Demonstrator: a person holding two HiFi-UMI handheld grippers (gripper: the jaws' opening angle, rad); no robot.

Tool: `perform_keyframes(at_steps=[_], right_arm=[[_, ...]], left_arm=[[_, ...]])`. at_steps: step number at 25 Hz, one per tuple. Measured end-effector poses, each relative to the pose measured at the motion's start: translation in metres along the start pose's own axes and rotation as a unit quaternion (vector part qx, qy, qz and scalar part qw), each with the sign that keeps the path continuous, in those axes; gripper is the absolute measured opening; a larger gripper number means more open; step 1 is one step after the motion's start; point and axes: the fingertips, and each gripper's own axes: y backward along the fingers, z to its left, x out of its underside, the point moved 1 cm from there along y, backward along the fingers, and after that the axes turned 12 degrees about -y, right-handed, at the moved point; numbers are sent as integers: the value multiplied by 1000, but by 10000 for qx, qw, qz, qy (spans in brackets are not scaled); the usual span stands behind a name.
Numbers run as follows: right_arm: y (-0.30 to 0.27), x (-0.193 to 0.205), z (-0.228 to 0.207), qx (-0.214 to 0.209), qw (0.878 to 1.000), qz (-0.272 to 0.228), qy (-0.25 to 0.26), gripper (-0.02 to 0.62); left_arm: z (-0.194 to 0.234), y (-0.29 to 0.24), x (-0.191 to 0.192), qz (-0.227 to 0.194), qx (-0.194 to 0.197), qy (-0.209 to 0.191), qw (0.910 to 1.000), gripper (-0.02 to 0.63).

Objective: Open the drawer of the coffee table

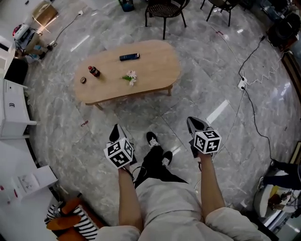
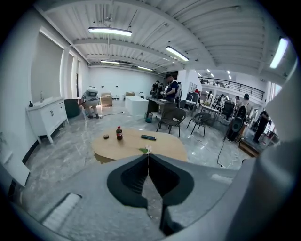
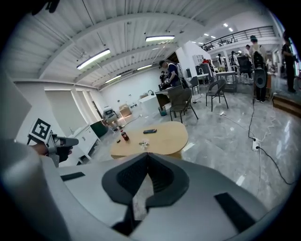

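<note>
An oval wooden coffee table stands on the marble floor some way ahead of me. On it lie a dark remote, a small cola bottle, a round lid and a flower sprig. No drawer front shows from here. My left gripper and right gripper hover over the floor short of the table, both shut and empty. The left gripper view shows the shut left gripper pointing at the table. In the right gripper view the right gripper is shut below the table.
Dark chairs stand beyond the table. A cable with a power strip runs along the floor at the right. White cabinets line the left side, and a striped bag lies near my feet. People stand at far benches.
</note>
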Motion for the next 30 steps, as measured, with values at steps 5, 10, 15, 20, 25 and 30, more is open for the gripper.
perform_keyframes(at_steps=[5, 10, 15, 20, 25, 30], right_arm=[[-30, -18, -7, 109, 9998, 106, 85, 16], [-57, -37, -18, 217, 9994, 211, 149, 15], [-94, -63, -20, 313, 9991, 106, 260, 15], [-122, -85, -24, 261, 9987, 20, 427, 15], [-150, -81, -33, 76, 9980, 0, 620, 16], [-197, -53, -67, -209, 9950, -201, 955, 15]], left_arm=[[-9, -46, -4, 152, 123, 51, 9998, 11], [-21, -92, -20, 259, 116, 307, 9991, 11], [-25, -129, -23, 363, 246, 264, 9987, 11], [-30, -154, -27, 413, 279, 277, 9984, 11], [-34, -169, -25, 116, 57, 65, 9999, 11], [-36, -201, 14, -320, -82, -414, 9986, 11]])
